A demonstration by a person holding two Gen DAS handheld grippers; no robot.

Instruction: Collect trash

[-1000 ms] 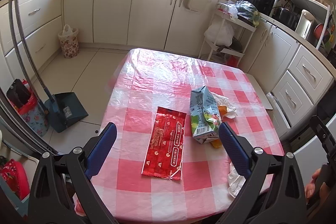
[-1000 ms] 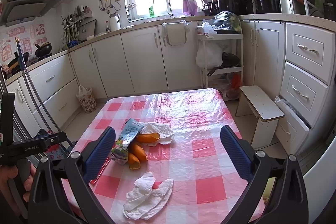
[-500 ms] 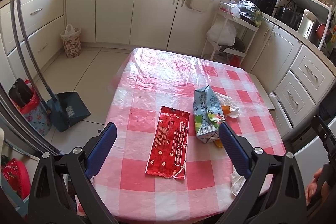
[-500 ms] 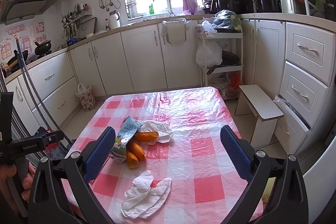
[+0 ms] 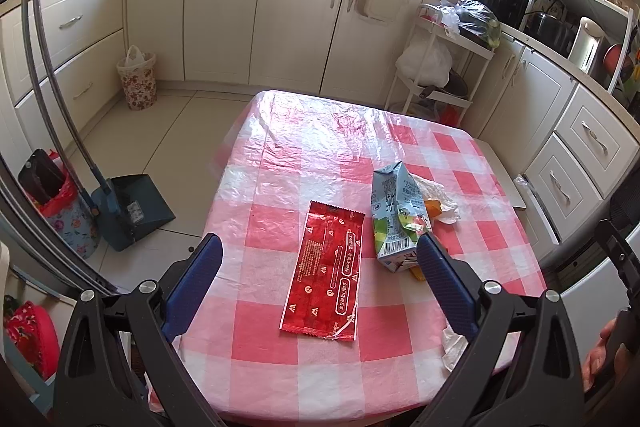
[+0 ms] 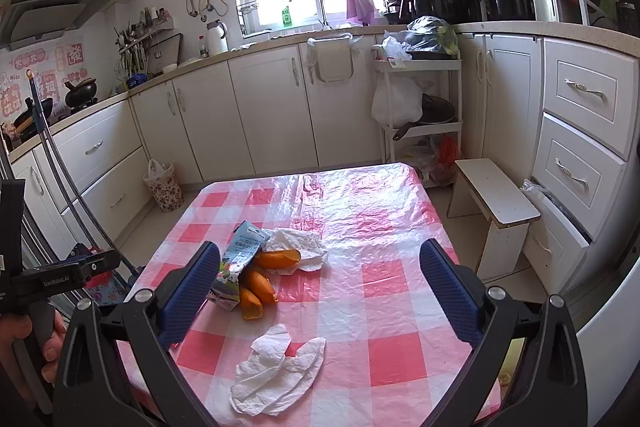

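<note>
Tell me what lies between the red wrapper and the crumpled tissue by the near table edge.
Only bare checked tablecloth separates the red wrapper from the tissue, per the left wrist view.

Red wrapper (image 5: 323, 271) flat; crumpled tissue (image 6: 278, 379) near table edge.

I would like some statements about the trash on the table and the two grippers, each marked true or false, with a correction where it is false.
1. The red wrapper lies flat on the checked tablecloth. True.
2. The left gripper is shut on the red wrapper. False: its jaws are wide open above the table and hold nothing.
3. The milk carton lies to the right of the red wrapper in the left wrist view. True.
4. The crumpled white tissue lies inside the flowered bin. False: it lies on the table, near its front edge.
5. The right gripper is open and empty. True.
</note>
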